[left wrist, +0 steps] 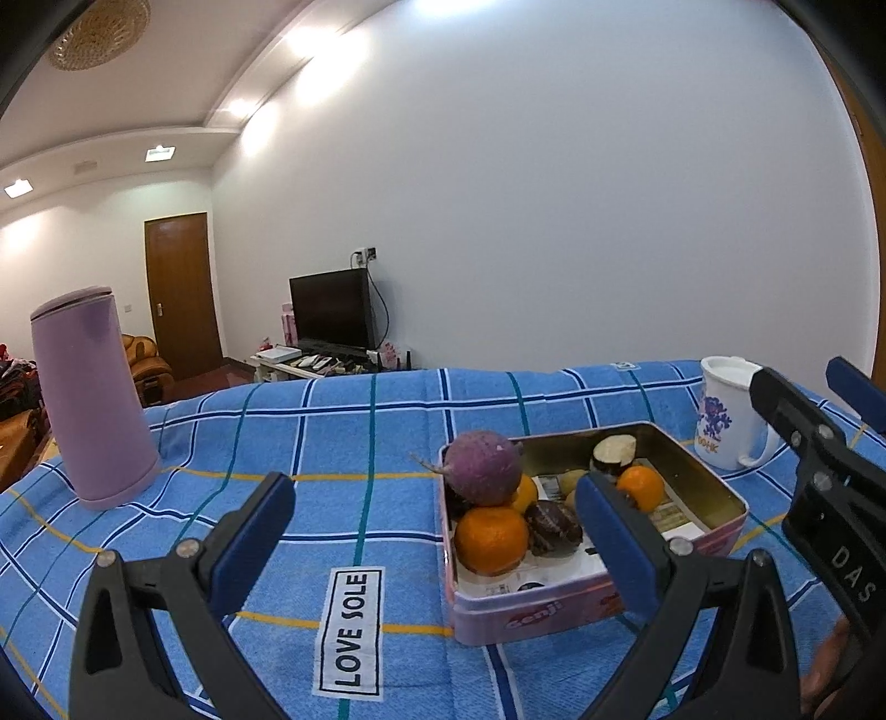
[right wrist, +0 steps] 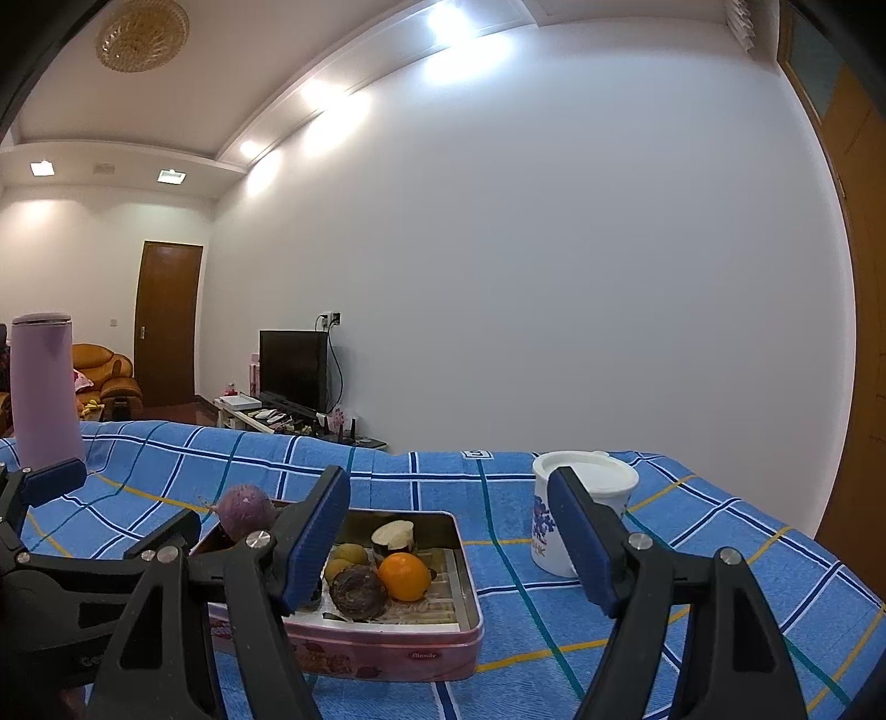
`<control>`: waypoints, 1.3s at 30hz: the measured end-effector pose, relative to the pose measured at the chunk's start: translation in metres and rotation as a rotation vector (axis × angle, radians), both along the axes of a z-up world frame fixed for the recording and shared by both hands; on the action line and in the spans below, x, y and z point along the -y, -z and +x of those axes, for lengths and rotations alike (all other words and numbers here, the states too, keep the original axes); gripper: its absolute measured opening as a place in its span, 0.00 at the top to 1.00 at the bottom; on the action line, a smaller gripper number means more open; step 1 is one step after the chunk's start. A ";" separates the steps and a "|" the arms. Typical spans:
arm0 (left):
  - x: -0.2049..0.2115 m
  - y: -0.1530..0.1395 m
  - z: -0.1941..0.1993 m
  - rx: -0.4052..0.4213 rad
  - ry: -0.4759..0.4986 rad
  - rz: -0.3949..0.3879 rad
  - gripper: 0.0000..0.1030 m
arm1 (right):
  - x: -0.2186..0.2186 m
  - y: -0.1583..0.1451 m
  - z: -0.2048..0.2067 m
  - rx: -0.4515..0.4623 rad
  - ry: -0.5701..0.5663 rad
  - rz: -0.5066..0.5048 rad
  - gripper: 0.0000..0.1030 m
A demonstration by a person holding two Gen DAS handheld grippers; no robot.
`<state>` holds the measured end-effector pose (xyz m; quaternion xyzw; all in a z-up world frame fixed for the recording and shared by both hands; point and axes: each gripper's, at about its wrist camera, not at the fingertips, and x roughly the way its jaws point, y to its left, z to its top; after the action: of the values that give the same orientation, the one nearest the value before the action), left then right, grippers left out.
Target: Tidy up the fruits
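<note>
A tall lilac flask [left wrist: 94,399] stands upright with its lid on, far to the left on a blue checked cloth [left wrist: 343,437] crossed by white, navy, teal and yellow lines. A white label [left wrist: 350,631] sewn to the cloth reads "LOVE SOLE". On the right of the cloth stands a white mug [right wrist: 576,509] with a blue floral print, its handle turned to the right in the left wrist view. Beyond the cloth, a dark television [left wrist: 332,310] sits on a low white stand [left wrist: 310,363] cluttered with small items, its cable running up to a wall socket [left wrist: 366,255]. A closed brown door [left wrist: 183,293] is in the far wall, with a tan leather armchair [right wrist: 105,376] beside it. A round ornamental lamp [right wrist: 143,34] hangs on the ceiling.
</note>
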<state>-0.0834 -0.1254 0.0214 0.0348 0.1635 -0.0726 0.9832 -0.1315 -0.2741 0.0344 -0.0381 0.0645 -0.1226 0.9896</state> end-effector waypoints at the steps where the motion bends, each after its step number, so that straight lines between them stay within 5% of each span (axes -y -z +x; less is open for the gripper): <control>1: 0.000 0.000 0.000 0.000 -0.002 0.001 0.00 | 0.000 0.000 0.000 0.000 0.000 0.000 0.27; 39: 0.001 0.000 0.001 -0.009 -0.008 0.000 0.00 | 0.003 0.001 0.002 -0.015 0.005 0.017 0.27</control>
<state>-0.0828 -0.1269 0.0211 0.0339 0.1683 -0.0688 0.9827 -0.1291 -0.2766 0.0331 -0.0305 0.0733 -0.1240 0.9891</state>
